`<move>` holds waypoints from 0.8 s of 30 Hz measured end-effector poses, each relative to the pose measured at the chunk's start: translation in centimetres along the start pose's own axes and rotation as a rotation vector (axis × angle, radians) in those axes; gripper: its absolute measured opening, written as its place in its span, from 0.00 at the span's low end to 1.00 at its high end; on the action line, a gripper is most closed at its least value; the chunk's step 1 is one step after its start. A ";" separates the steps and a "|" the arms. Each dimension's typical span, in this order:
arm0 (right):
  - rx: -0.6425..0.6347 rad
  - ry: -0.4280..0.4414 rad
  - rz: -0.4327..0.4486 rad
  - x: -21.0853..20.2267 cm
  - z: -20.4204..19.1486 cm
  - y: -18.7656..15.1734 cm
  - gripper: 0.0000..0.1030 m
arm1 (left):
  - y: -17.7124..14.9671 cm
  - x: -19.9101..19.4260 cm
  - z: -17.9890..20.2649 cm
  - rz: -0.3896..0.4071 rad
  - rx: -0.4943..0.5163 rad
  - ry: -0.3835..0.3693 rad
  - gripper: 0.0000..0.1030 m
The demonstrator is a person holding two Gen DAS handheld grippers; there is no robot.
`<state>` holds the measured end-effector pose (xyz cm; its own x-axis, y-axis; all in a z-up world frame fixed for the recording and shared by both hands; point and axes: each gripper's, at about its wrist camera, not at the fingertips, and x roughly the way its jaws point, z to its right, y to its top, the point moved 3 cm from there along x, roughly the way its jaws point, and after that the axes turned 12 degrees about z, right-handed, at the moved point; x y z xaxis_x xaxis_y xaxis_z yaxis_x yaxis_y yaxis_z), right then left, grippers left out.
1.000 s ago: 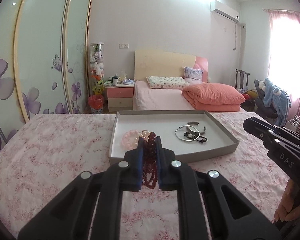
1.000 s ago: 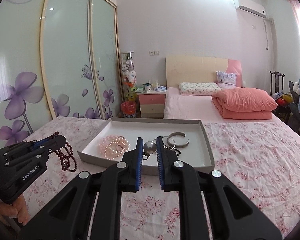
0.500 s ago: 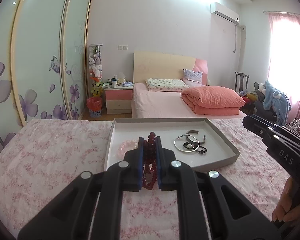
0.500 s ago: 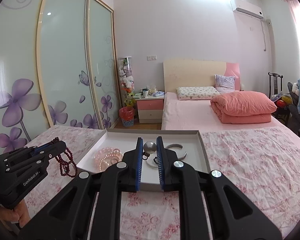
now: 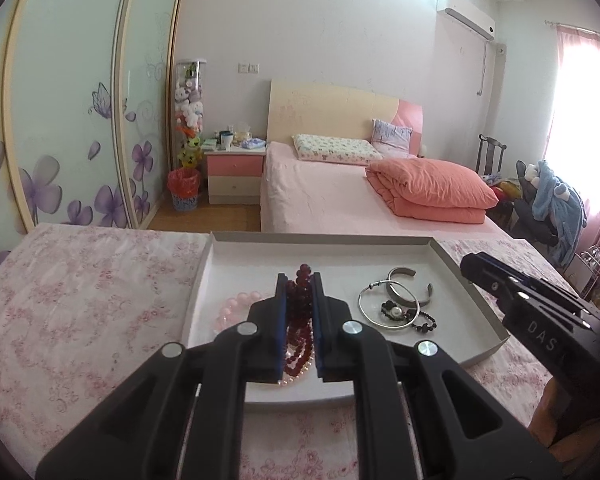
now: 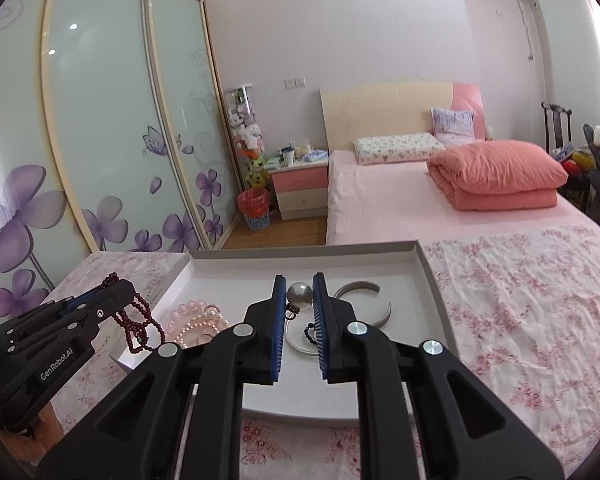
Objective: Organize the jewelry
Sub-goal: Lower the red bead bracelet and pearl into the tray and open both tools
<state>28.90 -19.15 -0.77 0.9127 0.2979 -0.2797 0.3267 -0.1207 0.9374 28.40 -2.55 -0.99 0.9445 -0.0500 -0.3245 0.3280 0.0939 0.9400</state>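
The left tool (image 5: 299,292) is closed on a dark red bead strand (image 5: 299,320), which is clamped between its blue pads and hangs below them in loops. The right tool (image 6: 299,294) is closed on a grey pearl (image 6: 299,294), held at the tips of its pads. Both tools are positioned over the near edge of a shallow grey tray (image 5: 440,245) lying on a floral cloth (image 5: 80,304). Inside the tray, a pink bead bracelet (image 6: 192,322) lies at the left, below the left tool. A silver hoop (image 5: 388,304), an open cuff (image 5: 410,284) and a black bead piece (image 5: 424,322) lie at the right, between the two tools.
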 end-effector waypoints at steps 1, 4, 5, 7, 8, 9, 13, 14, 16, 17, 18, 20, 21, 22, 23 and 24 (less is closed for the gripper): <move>0.008 0.000 -0.015 0.6 0.2 -0.3 0.14 | -0.2 0.4 0.0 -0.009 -0.002 -0.003 0.11; 0.019 0.000 -0.042 1.4 0.3 -1.0 0.14 | -0.7 1.7 0.1 -0.031 -0.005 -0.015 0.11; 0.022 -0.001 -0.048 1.6 0.3 -1.1 0.14 | -0.8 2.0 0.2 -0.036 -0.004 -0.017 0.11; 0.030 -0.002 -0.061 2.1 0.3 -1.4 0.14 | -1.0 2.7 0.3 -0.045 -0.010 -0.021 0.11; 0.033 -0.001 -0.068 2.2 0.4 -1.5 0.14 | -1.1 3.0 0.4 -0.050 -0.015 -0.022 0.11; 0.039 -0.002 -0.076 2.4 0.4 -1.6 0.15 | -1.1 3.2 0.4 -0.054 -0.022 -0.023 0.12; 0.054 -0.018 -0.074 2.3 1.0 -1.4 0.45 | -1.0 3.4 -0.6 -0.046 -0.067 -0.009 0.32; 0.055 -0.027 -0.062 2.0 1.2 -1.3 0.50 | -0.9 3.2 -0.9 -0.040 -0.078 -0.003 0.33; 0.063 -0.035 -0.054 1.7 1.5 -1.1 0.51 | -0.6 2.9 -1.6 -0.031 -0.091 0.011 0.37; 0.070 -0.036 -0.054 1.6 1.7 -1.0 0.51 | -0.4 2.8 -1.9 -0.029 -0.096 0.020 0.38; 0.080 -0.038 -0.052 1.5 1.8 -1.0 0.51 | -0.3 2.6 -2.3 -0.026 -0.102 0.026 0.39; 0.088 -0.042 -0.050 1.3 2.1 -0.8 0.51 | -0.1 2.1 -2.9 -0.021 -0.112 0.042 0.42; 0.088 -0.045 -0.047 1.1 2.1 -0.7 0.51 | -0.1 1.8 -3.2 -0.020 -0.115 0.049 0.43; 0.087 -0.045 -0.046 0.9 2.1 -0.6 0.51 | 0.0 1.6 -3.4 -0.020 -0.114 0.053 0.44; 0.087 -0.044 -0.045 0.8 2.1 -0.6 0.51 | 0.0 1.3 -3.5 -0.019 -0.113 0.058 0.45; 0.084 -0.044 -0.043 0.4 1.9 -0.5 0.51 | 0.0 0.9 -3.7 -0.016 -0.113 0.062 0.47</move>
<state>29.56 -20.79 -1.74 0.9066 0.2627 -0.3301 0.3838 -0.1885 0.9040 29.33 1.07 -1.69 0.9373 0.0086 -0.3484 0.3393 0.2050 0.9181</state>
